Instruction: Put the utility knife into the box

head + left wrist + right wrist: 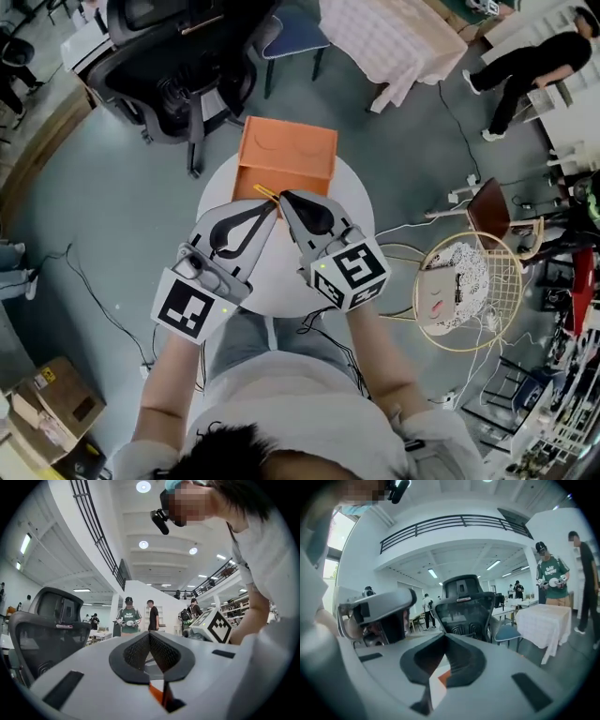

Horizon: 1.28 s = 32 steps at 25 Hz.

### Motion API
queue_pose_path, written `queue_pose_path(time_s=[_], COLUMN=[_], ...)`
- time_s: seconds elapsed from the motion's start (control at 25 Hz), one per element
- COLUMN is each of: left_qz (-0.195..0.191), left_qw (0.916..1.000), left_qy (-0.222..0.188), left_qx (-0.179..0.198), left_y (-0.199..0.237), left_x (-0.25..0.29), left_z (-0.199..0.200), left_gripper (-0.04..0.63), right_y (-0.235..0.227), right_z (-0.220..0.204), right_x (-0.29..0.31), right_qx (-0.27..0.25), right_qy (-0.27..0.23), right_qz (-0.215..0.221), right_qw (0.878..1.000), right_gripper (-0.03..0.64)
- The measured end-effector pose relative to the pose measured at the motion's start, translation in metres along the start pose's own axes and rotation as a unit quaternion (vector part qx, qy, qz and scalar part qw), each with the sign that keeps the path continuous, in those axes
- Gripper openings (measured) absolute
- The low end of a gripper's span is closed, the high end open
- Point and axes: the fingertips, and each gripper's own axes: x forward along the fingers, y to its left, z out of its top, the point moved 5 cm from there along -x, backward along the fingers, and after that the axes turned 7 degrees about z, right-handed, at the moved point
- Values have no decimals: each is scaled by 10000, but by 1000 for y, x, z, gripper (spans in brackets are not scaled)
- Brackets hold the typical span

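While both tools converge over the round white table (359, 199), you hold the left gripper (269, 209) just short of the near edge of the orange box (286, 150). Its jaws are pressed together at the tips, and the left gripper view shows nothing between them, only a sliver of orange through the gap behind. Just ahead of those tips, a slim yellow strip that looks to be the utility knife (264, 193) lies along the box's near edge; whether it rests on the table or on the box's rim cannot be told. To its right, the right gripper (285, 198) also points at the box, its jaws closed on nothing in its own view and its tip close to the knife. The knife appears not yet gripped, so part one pair of jaws, straddle the handle across its narrow side near the middle, and close firmly before lifting. Keep it level, clear the box's near wall, and steady the box with the other gripper, since it may slide on the smooth top. Whether the box stands open is unclear; faint curved lines mark its top. No brand or label reads on the box or knife. The marker cubes (352, 272) carry black-and-white patterns, not words. White print on a bystander's green shirt (129, 618), beyond the box, is too small to read.
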Motion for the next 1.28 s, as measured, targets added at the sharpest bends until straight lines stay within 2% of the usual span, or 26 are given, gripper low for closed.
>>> queue_pose_path(time_s=[0.28, 0.6, 0.96, 1.28], left_qz=[-662, -1144, -1383, -1448], left_qw=[9978, 9934, 9903, 9893], left_qy=[-51, -69, -94, -88], left_qx=[35, 20, 82, 138], left_y=[-23, -37, -42, -44], left_x=[-1, -17, -21, -24], left_z=[5, 5, 9, 11], left_gripper=[9, 9, 9, 9], right_y=[31, 63, 81, 87], right_z=[21, 26, 35, 39], right_x=[-43, -70, -83, -88], right_qx=[-215, -311, -350, -388], right_qy=[-497, -814, -1060, -1153], right_qz=[-498, -941, -1126, -1192], right_qw=[9973, 9917, 9874, 9854], right_gripper=[6, 6, 8, 6])
